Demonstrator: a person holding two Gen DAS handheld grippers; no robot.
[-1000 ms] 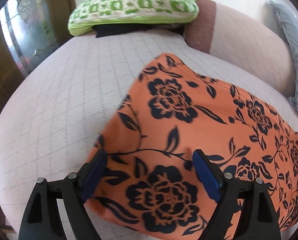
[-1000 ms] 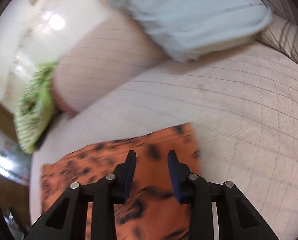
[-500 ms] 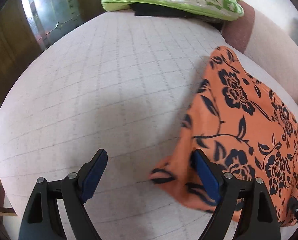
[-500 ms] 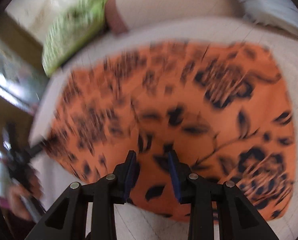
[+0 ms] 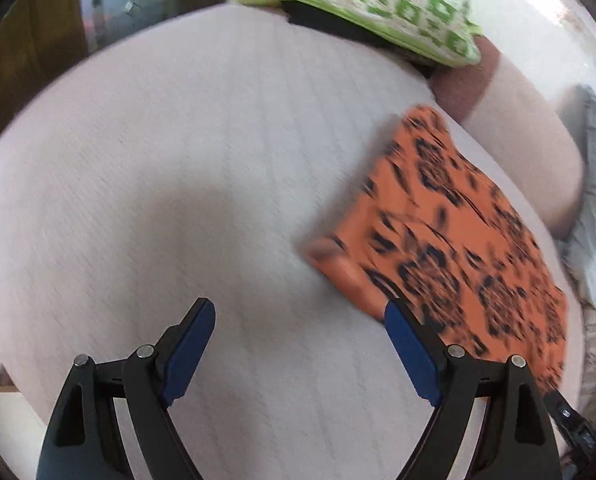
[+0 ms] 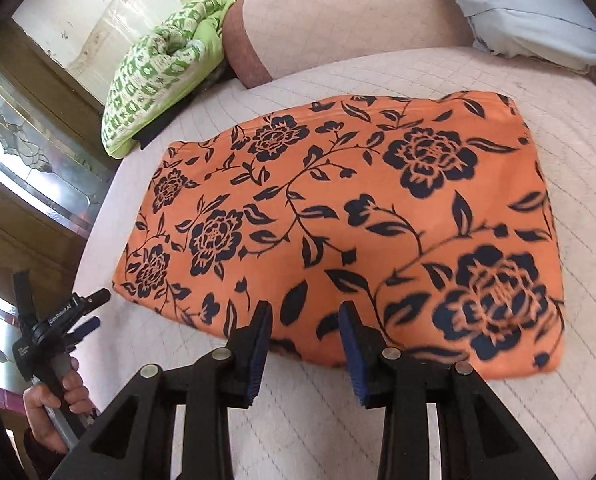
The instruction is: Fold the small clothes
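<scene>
Left wrist view: the left tongs [image 5: 300,344] gape wide over the bed [image 5: 202,168], holding nothing; the orange cloth [image 5: 458,248] lies just right of them.

Right wrist view: the right tongs [image 6: 304,334] stand partly open and empty at the near edge of the cloth [image 6: 338,216], which is spread flat on the bed [image 6: 322,420].

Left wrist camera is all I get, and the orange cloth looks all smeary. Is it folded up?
Observer: The right wrist view is sharp. The orange cloth lies flat on the bed as a neat rectangle.
Operator: Is the other grabber holding it?
Observer: No. The right gripper sits at the cloth's near edge with its jaws apart, pinching nothing.
Operator: Can you see my grabber from there?
Observer: Yes. The left gripper is off the cloth's left end, above the bed's edge, with a hand around its handle.
</scene>
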